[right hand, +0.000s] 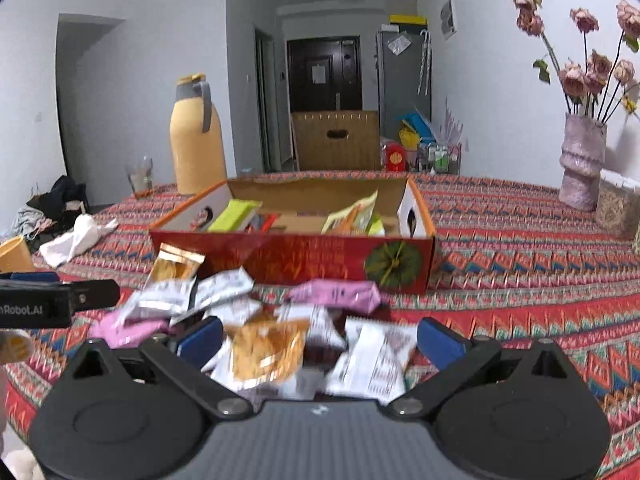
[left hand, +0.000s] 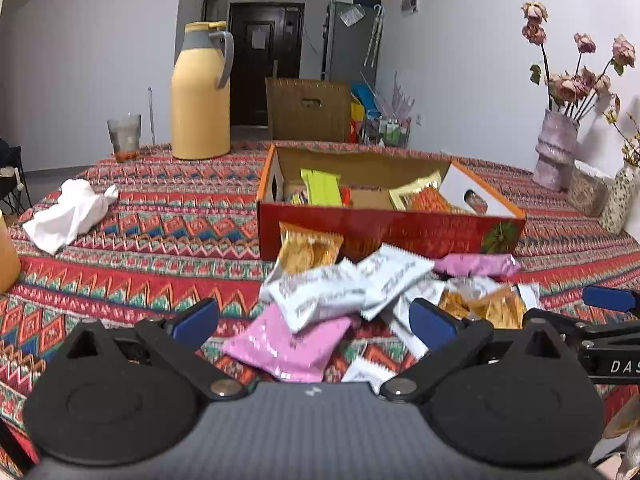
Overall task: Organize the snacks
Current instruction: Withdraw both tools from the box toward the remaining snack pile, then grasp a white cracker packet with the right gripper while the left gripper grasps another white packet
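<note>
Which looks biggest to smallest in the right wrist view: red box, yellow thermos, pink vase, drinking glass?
1. red box, widest by far, though also nearest the camera
2. yellow thermos
3. pink vase, close to the thermos in height but slimmer; fisheye edge stretch makes this unsure
4. drinking glass, clearly smallest

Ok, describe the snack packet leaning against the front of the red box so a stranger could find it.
Find the open red box on the patterned tablecloth. Leaning on its front wall, near the left corner, stands an orange packet, the only one propped upright behind the flat pile.
</note>
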The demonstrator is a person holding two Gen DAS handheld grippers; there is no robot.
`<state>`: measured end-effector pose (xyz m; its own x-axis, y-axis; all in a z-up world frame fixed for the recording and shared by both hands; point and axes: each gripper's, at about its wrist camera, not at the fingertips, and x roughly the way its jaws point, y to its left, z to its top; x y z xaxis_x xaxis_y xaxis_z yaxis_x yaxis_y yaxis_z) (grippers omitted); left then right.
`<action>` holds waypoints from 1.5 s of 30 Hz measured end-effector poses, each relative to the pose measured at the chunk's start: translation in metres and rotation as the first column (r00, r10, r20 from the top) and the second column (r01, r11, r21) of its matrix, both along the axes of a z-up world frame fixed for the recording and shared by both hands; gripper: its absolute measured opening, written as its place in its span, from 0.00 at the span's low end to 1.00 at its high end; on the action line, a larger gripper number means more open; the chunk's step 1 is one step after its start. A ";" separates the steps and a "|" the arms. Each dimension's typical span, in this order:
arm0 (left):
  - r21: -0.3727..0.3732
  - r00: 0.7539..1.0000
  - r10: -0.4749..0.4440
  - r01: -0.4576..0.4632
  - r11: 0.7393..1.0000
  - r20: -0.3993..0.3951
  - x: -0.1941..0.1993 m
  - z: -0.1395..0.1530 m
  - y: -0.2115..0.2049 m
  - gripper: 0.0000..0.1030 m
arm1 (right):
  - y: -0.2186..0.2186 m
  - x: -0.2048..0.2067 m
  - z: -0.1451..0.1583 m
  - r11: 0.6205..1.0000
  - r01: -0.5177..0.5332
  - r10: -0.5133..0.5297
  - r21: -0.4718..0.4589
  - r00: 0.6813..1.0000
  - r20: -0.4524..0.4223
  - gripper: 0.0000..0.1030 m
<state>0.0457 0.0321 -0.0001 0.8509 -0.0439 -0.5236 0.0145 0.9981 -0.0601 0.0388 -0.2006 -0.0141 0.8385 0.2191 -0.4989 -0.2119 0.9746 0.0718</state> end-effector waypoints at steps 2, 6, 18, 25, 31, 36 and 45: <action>-0.001 1.000 -0.001 0.001 1.000 -0.009 -0.001 -0.003 0.001 1.00 | 0.002 -0.003 -0.006 1.000 -0.012 0.012 0.000 1.000 -0.016 1.00; -0.005 1.000 0.003 -0.003 1.000 -0.022 0.001 -0.006 0.001 1.00 | 0.014 -0.001 -0.013 0.999 -0.032 0.031 -0.022 0.999 -0.025 0.96; -0.012 0.999 0.011 -0.011 1.000 -0.041 0.003 -0.011 0.006 1.00 | 0.043 0.012 -0.025 0.994 -0.071 0.068 -0.079 0.997 -0.046 0.52; -0.010 0.999 0.004 -0.005 1.000 -0.050 0.003 -0.013 0.004 1.00 | 0.038 0.007 -0.023 0.995 -0.083 0.081 -0.064 0.996 -0.033 0.40; -0.003 0.997 -0.027 0.027 1.000 -0.076 0.004 -0.016 -0.001 1.00 | 0.029 0.001 -0.015 0.997 -0.070 0.070 -0.027 0.998 0.000 0.39; 0.003 0.988 -0.078 0.079 0.997 -0.137 0.008 -0.031 -0.014 1.00 | 0.013 -0.006 -0.006 0.999 -0.042 0.042 0.005 0.999 0.031 0.39; 0.009 0.981 -0.090 0.093 0.996 -0.171 0.010 -0.046 -0.025 0.85 | -0.010 -0.016 -0.007 1.000 0.019 -0.020 0.020 0.999 0.036 0.39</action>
